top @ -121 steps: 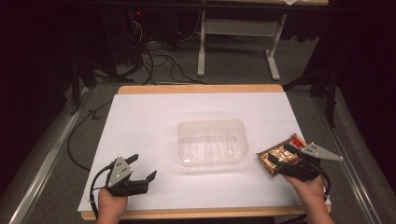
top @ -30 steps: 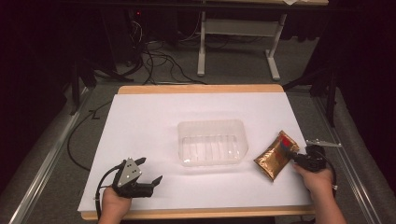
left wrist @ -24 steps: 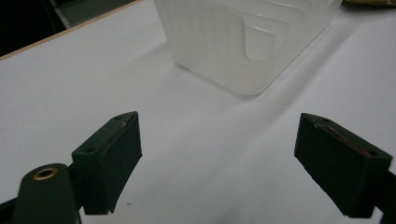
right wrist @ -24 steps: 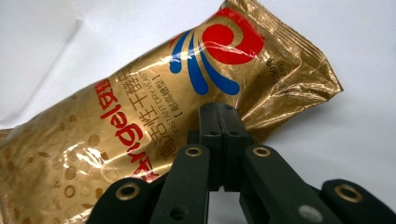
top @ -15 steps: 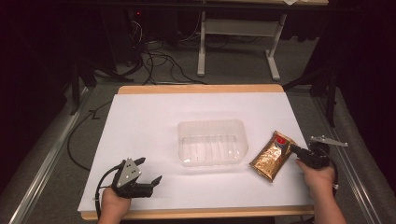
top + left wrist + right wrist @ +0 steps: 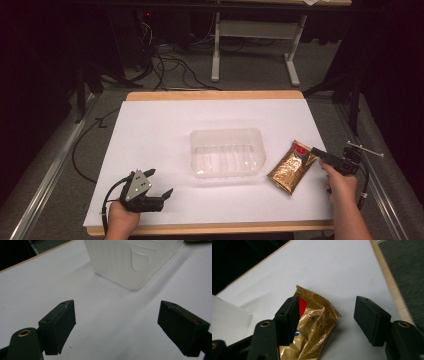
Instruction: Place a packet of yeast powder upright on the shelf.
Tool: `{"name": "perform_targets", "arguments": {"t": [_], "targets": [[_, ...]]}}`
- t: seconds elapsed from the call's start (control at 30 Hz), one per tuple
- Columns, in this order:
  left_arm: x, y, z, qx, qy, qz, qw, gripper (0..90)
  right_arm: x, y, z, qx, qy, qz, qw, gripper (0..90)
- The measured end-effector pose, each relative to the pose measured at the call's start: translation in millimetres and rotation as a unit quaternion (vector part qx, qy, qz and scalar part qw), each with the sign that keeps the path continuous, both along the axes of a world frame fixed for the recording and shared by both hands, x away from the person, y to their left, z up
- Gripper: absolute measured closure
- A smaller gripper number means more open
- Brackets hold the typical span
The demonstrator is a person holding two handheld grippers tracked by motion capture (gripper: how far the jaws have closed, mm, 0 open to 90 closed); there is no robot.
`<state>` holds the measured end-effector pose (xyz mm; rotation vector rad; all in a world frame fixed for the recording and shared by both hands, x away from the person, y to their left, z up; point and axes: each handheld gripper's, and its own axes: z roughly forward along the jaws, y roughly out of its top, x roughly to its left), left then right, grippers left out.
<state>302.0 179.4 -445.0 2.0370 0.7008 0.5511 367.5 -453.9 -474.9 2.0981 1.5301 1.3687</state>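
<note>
A crinkled gold snack packet with a red patch lies flat on the white table top, just right of a clear plastic tub. My right gripper sits at the packet's near right corner. Its jaws have just been opening and now stand apart. In the right gripper view the packet lies beneath and between the jaws of the right gripper, close to the left one, with neither pad pressing on it. My left gripper rests open at the front left, nothing between its jaws. The left gripper faces the tub.
The white sheet covers a wooden table whose edge shows at the back. Grey floor, cables and a table frame lie beyond. Metal rails run along both sides of the table.
The right gripper carried the packet a little leftward toward the tub, then its jaws parted and the packet now lies on the table. The left gripper has stayed put.
</note>
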Motion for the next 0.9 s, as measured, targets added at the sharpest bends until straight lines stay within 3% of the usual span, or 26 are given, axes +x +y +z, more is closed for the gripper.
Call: {"name": "perform_targets", "arguments": {"t": [0.07,0.1,0.13,0.2,0.23,0.27,0.37,0.4,0.43,0.47,0.57,0.63,0.77,0.9], "targets": [[-0.2,-0.3,0.0,0.002,-0.001,0.000,1.0000,15.3,2.0,-0.8,-6.4,0.024,0.007,0.003,0.9997,38.4],[-0.2,-0.4,0.0,0.002,-0.001,0.000,1.0000,15.3,2.0,-0.8,-6.4,0.024,0.007,0.003,0.9997,38.4],[0.1,-0.8,-0.3,0.004,0.000,-0.001,1.0000,15.3,4.3,-0.4,-8.3,0.047,0.006,0.009,0.9989,40.4],[0.4,-1.1,-0.7,0.005,0.000,-0.001,1.0000,15.3,5.2,0.6,-9.1,0.050,0.006,0.013,0.9987,41.6],[0.5,-1.4,-0.9,0.006,0.000,-0.001,1.0000,15.3,7.3,3.4,-10.3,0.056,0.008,0.026,0.9981,48.4],[0.6,-1.6,-1.0,0.007,0.000,-0.001,1.0000,15.3,8.7,4.3,-12.0,0.061,0.009,0.038,0.9973,49.7],[0.0,-2.2,-0.7,0.009,-0.001,-0.003,1.0000,15.3,8.3,8.5,-11.0,0.040,0.012,0.051,0.9978,71.1],[0.0,-2.2,-0.7,0.009,-0.001,-0.003,1.0000,15.3,8.3,8.5,-11.0,0.040,0.012,0.051,0.9978,71.1],[-0.3,-2.3,-0.5,0.008,-0.001,-0.003,1.0000,15.3,5.0,11.5,-5.4,0.014,0.001,0.051,0.9986,84.5],[-0.5,-2.1,-0.3,0.008,-0.002,-0.002,1.0000,15.3,3.7,11.7,-3.0,0.006,-0.009,0.052,0.9986,87.5],[-0.6,-2.1,-0.2,0.008,-0.003,-0.003,1.0000,15.3,0.3,14.1,2.8,-0.002,-0.024,0.055,0.9982,89.6],[-0.9,-2.3,0.0,0.008,-0.004,-0.003,1.0000,15.3,-5.0,19.2,11.4,-0.025,-0.047,0.063,0.9966,90.0],[-1.4,-2.3,0.5,0.008,-0.005,-0.003,1.0000,15.3,-10.1,23.9,19.1,-0.045,-0.057,0.068,0.9950,90.0],[-1.5,-2.0,1.2,0.007,-0.006,-0.003,0.9999,15.3,-18.8,32.1,32.4,-0.075,-0.079,0.077,0.9911,90.0]]}}
